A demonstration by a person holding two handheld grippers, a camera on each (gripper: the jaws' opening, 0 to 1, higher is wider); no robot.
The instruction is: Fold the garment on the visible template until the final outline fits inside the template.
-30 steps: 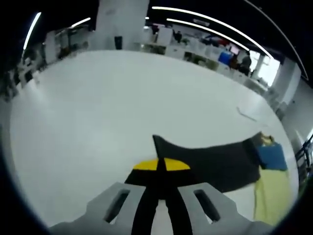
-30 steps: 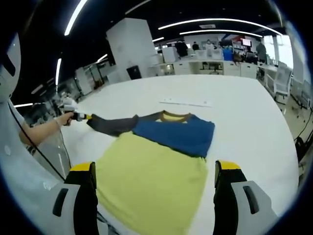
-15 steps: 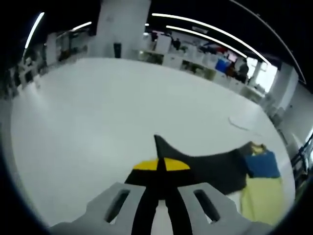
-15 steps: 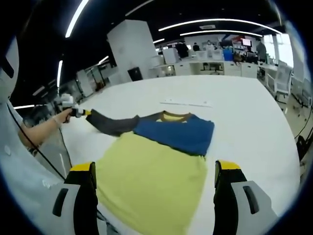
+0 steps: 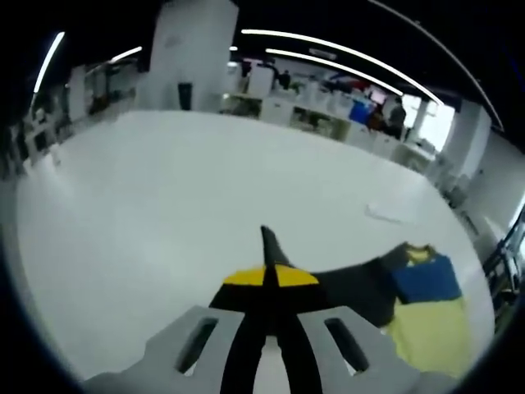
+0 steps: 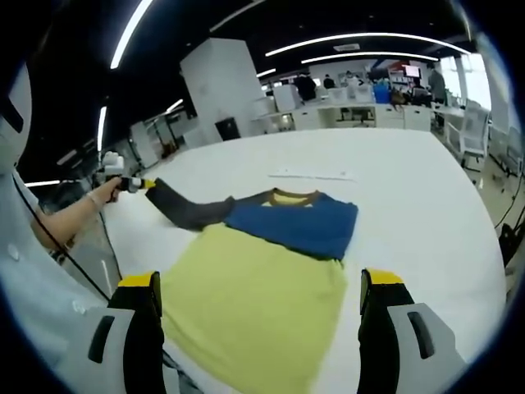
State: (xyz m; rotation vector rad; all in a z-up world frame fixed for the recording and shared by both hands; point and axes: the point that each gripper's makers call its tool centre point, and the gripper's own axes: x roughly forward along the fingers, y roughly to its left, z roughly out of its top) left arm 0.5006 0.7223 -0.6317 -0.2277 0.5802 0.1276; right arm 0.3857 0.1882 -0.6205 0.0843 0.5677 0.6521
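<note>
The garment lies flat on the white table (image 6: pixel 426 205): a yellow-green body (image 6: pixel 254 300), a blue chest part (image 6: pixel 295 222) and a dark grey sleeve (image 6: pixel 189 209) stretched out to the left. My left gripper (image 5: pixel 267 277) is shut on the end of that sleeve (image 5: pixel 344 287), whose tip pokes up past the jaws. It appears in the right gripper view as the left gripper (image 6: pixel 123 182), held in a hand, with the sleeve end lifted off the table. My right gripper (image 6: pixel 258 287) stands open above the near hem, holding nothing.
A thin white strip (image 6: pixel 312 174) lies on the table beyond the collar. The person's arm (image 6: pixel 70 220) reaches along the table's left edge. Desks and people stand far behind. Bare white tabletop (image 5: pixel 164 189) spreads wide around the sleeve.
The left gripper has drawn the sleeve end farther out and up from the garment, so the sleeve is stretched longer. The right gripper has stayed put.
</note>
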